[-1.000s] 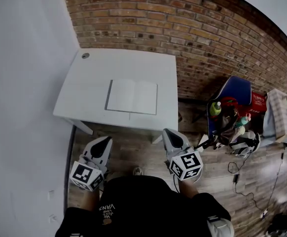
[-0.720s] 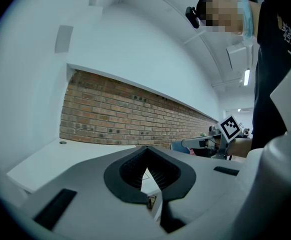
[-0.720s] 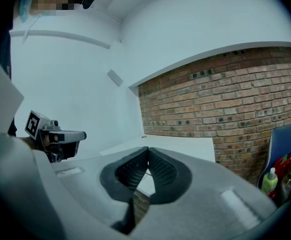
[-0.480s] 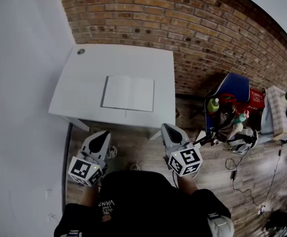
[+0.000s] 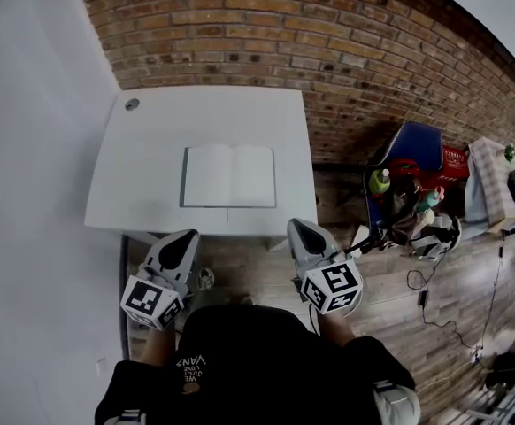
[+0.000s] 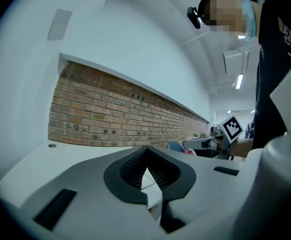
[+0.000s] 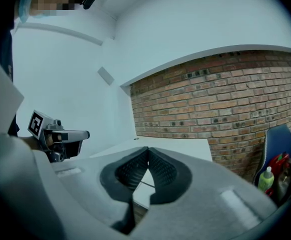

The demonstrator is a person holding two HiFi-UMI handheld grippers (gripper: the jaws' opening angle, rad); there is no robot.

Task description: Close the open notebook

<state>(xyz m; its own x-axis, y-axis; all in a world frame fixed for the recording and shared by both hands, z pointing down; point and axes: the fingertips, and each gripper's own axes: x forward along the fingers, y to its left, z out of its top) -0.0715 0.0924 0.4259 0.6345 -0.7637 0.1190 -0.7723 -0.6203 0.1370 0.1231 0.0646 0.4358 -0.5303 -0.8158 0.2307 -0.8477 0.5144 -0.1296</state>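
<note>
since a second ago the view has been squaring up: the worktop [image 5: 142, 158] and the notebook [image 5: 229, 176] are now lying straight ahead rather than skewed, and both grippers are sitting closer to the worktop's near edge than before.

the left gripper [image 5: 187, 235] is being held low in front of the person, pointing nearly level at the near left part of the worktop, its tip just short of the edge. its fingers [image 6: 130, 171] are pressed together and gripping nothing. the right gripper [image 5: 295, 225] is mirroring it, aiming at the near right corner, its fingers [image 7: 129, 173] likewise closed tip to tip and holding nothing.

the notebook is lying open and flat in the middle of the white worktop, both pages blank and facing up, spine running away from the person, well apart from both grippers. a small round hole [image 5: 132, 104] is showing at the far left corner.

a plain white wall [image 5: 27, 202] is running down the left, a brick wall [image 5: 328, 51] is standing behind the worktop, and to the right a blue chair [image 5: 418, 140] with a green bottle [image 5: 380, 181] and clutter is standing on the wooden floor [image 5: 399, 304].
</note>
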